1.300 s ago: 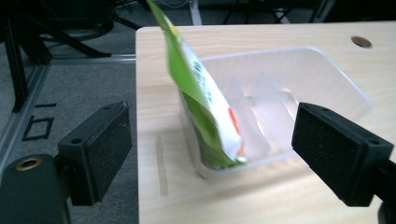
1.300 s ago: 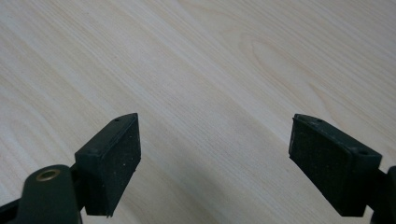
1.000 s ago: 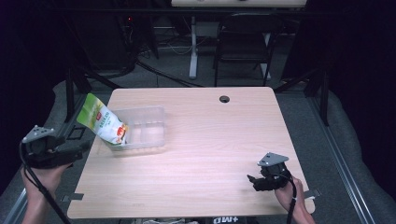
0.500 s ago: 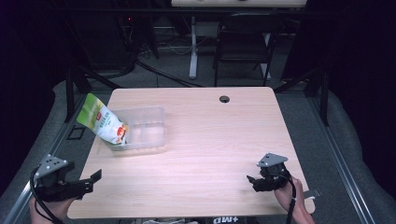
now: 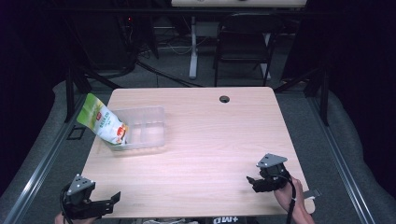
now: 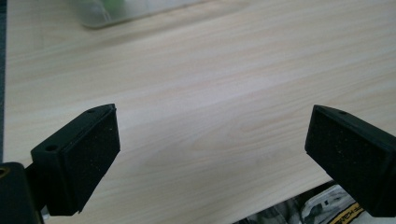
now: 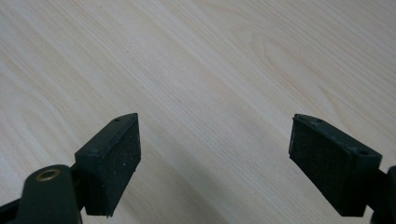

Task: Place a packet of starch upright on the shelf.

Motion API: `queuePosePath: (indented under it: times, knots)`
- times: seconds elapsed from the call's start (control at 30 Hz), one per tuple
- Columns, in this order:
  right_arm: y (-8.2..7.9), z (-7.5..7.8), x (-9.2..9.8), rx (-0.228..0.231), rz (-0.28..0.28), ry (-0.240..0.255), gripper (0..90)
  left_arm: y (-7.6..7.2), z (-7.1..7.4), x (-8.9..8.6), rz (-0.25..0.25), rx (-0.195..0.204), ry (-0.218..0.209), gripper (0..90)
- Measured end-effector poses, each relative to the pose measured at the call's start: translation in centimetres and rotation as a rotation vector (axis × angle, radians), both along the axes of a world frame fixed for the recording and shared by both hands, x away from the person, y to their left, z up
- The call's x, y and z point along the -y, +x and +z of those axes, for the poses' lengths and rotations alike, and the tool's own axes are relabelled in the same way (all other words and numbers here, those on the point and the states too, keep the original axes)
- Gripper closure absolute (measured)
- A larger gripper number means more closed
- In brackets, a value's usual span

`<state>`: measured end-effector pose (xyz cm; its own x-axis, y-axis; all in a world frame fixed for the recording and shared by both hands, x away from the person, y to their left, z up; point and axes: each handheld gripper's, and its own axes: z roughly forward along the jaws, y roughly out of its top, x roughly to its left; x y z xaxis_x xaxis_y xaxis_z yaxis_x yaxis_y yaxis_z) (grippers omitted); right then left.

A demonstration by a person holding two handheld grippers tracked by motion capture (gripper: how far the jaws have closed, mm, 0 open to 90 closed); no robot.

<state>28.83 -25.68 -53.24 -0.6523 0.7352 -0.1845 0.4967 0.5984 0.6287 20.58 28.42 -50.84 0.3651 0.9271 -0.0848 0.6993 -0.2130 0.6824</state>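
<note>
both grippers, left gripper [image 5: 109,201] and right gripper [image 5: 252,181], hold jaws apart.

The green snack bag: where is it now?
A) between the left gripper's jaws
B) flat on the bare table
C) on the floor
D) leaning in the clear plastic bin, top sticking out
D: the green snack bag leans tilted in the clear plastic bin, top above its rim.
</note>
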Motion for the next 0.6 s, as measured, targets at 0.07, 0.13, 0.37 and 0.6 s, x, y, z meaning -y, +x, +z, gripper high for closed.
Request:
queuePosePath:
  times: [0.07,0.13,0.37,0.6]
  knots:
    - [0.0,0.0,0.0,0.000,-0.002,-0.003,16.1,-0.1,-0.4,0.1,0.002,0.001,0.007,2.8]
    - [0.0,0.0,-0.1,0.000,0.002,-0.002,16.1,-0.1,-0.7,0.1,0.004,0.000,0.009,2.8]
    - [-0.1,-0.1,0.0,-0.008,0.009,-0.012,16.1,0.5,-1.7,0.4,-0.035,-0.020,0.018,2.7]
    - [0.0,-0.3,-0.1,-0.008,0.009,-0.019,16.0,1.1,-2.1,0.3,-0.054,-0.037,0.003,2.5]
